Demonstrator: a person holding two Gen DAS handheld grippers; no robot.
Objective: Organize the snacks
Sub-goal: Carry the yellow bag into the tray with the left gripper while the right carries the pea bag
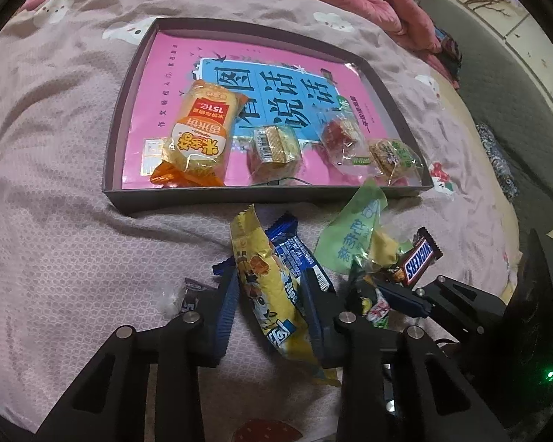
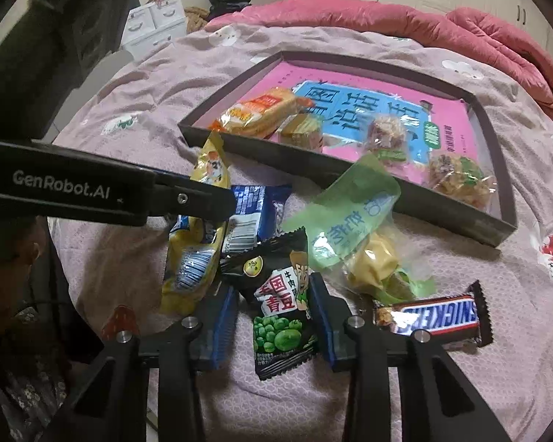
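**Both sets of fingers closed on a packet each, just short of the tray**

My left fingers (image 1: 229, 305) are nearly together, their blue pads pressing both sides of the yellow snack packet (image 1: 272, 294), which stands tilted between them with its top end leaning away toward the tray. My left gripper (image 1: 269, 294) grips it around the middle; the packet's lower end hangs out below the pads. Just behind it, touching it, lies the blue wafer packet (image 1: 295, 254) on the pink bedspread (image 1: 73, 239).

My right fingers (image 2: 322, 316) are likewise drawn in, pads against the two edges of the black green-pea packet (image 2: 280, 305). My right gripper (image 2: 276, 313) has it by the upper half, and the lower part with the printed peas reaches down toward the camera. Right of these fingers, apart from them, the Snickers bar (image 2: 431, 316) lies flat on the bedspread. Just beyond the pea packet the green-wrapped pastry (image 2: 354, 228) rests, its wrapper end propped against the near wall of the tray.

The dark tray (image 1: 261, 193) sits on the bed past both packets, near but not touching what I hold. A pink book (image 1: 284, 73) lines its bottom. Along the tray's near side lie four snacks in a row: the orange rice cracker pack (image 1: 199, 136), a small gold-wrapped cake (image 1: 274, 147), a clear-wrapped reddish sweet (image 1: 341, 136), and a clear-wrapped crispy square (image 1: 392, 158) in the right-hand corner.

In the right wrist view my left gripper's arm crosses above the yellow packet.
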